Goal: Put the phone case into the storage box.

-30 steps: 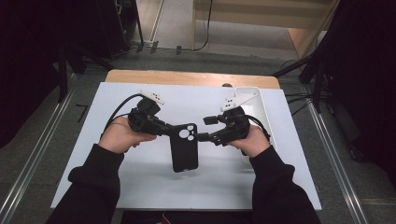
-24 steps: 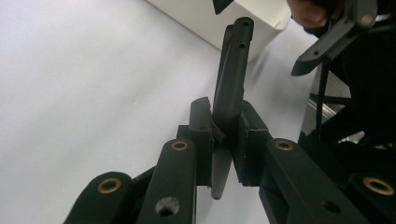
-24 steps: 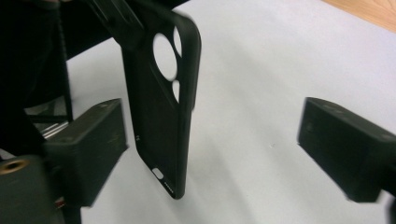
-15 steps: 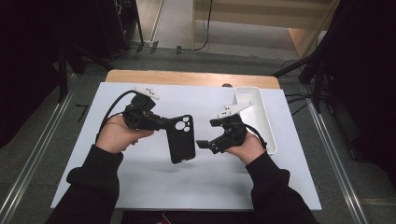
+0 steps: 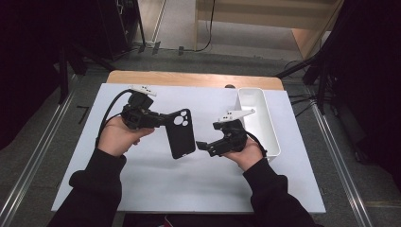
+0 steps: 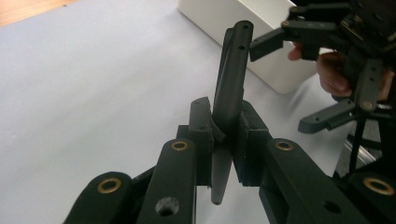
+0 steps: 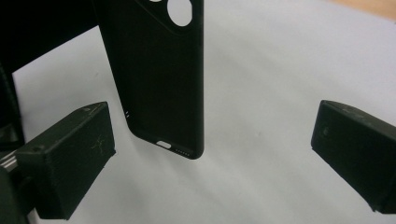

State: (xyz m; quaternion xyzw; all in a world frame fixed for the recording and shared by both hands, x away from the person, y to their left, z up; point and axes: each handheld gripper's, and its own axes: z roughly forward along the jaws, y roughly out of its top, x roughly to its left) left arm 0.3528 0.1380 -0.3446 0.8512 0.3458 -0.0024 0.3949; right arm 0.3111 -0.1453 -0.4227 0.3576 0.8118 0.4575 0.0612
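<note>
A black phone case (image 5: pixel 180 133) hangs above the white mat, camera cutout up. My left gripper (image 5: pixel 163 120) is shut on its left edge. In the left gripper view the pads (image 6: pixel 201 122) pinch the case (image 6: pixel 231 79) edge-on. My right gripper (image 5: pixel 208 142) stands to the right of the case, apart from it; its jaws have just been opening. In the right gripper view (image 7: pixel 210 140) the case's lower end (image 7: pixel 159 79) hangs ahead between the wide-spread pads (image 7: pixel 70 154), and neither pad touches it. The left gripper view also shows the right gripper (image 6: pixel 292 84) beyond the case.
A white oblong bin (image 5: pixel 257 118) stands at the mat's right side, just behind my right hand. The white mat (image 5: pixel 189 189) covers the table, and a wooden edge (image 5: pixel 189 78) shows at the back. Metal rails run along both sides on the floor.
The right gripper has let go of the case, opened wide and drawn away to the right and down. The left gripper keeps the case and has tilted it slightly.
</note>
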